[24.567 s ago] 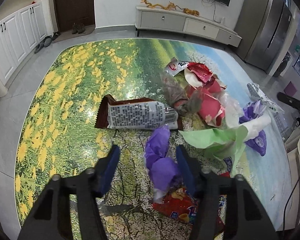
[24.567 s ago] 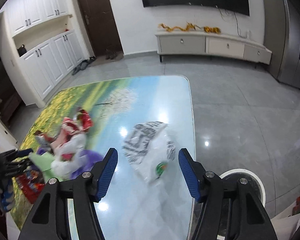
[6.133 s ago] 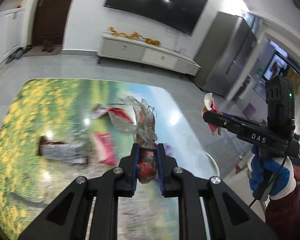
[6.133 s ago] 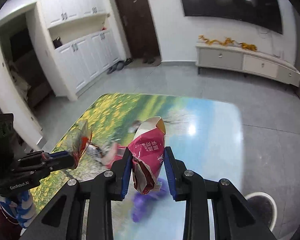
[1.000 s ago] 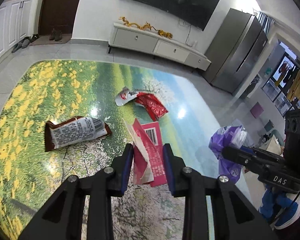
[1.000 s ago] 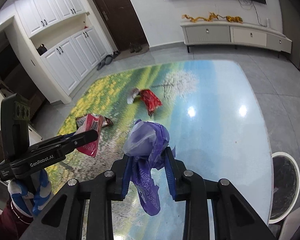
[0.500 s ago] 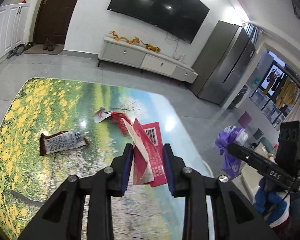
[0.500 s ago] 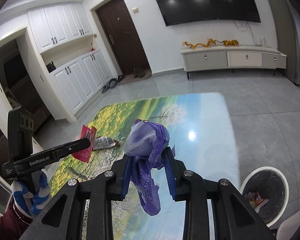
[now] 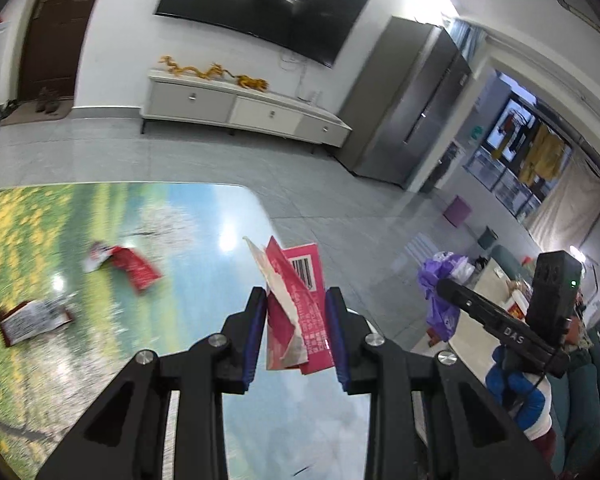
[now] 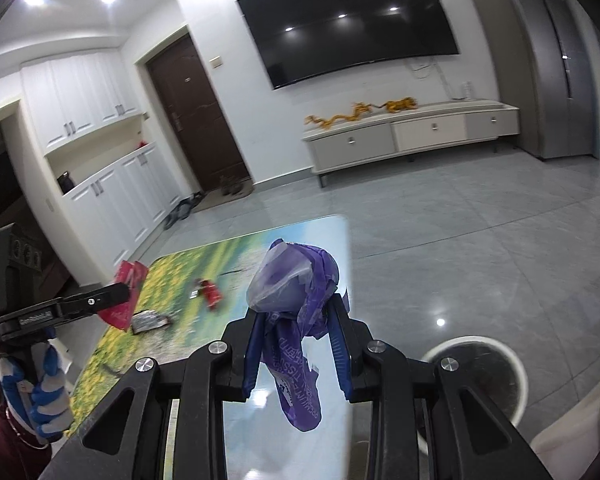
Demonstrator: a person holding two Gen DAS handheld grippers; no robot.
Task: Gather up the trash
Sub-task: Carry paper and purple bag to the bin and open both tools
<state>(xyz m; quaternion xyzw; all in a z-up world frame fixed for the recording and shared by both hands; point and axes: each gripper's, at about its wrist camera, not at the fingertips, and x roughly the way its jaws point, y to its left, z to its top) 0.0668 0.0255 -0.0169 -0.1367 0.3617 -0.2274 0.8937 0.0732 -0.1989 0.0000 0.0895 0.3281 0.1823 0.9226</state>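
Note:
My left gripper point(image 9: 296, 302) is shut on a pink snack wrapper point(image 9: 300, 312) with a barcode, held above the landscape-print table point(image 9: 204, 216). My right gripper point(image 10: 296, 316) is shut on a crumpled purple plastic bag point(image 10: 296, 292) and holds it over the table's right edge point(image 10: 346, 248). The round white trash bin point(image 10: 476, 372) stands on the floor just right of it. A red wrapper point(image 9: 134, 266) and a brown-and-white packet point(image 9: 32, 320) lie on the table. The right gripper with the purple bag point(image 9: 440, 292) shows at the right of the left wrist view.
A white TV cabinet point(image 10: 412, 136) stands against the far wall under a wall TV point(image 10: 348, 24). White cupboards point(image 10: 112, 196) and a dark door point(image 10: 196, 116) are at the left. Grey tiled floor point(image 10: 480, 216) surrounds the table. A grey fridge point(image 9: 412, 120) stands at the right.
Both grippers have lifted and swung right with their trash. The table has dropped lower in both views and the bin has come nearer the right gripper.

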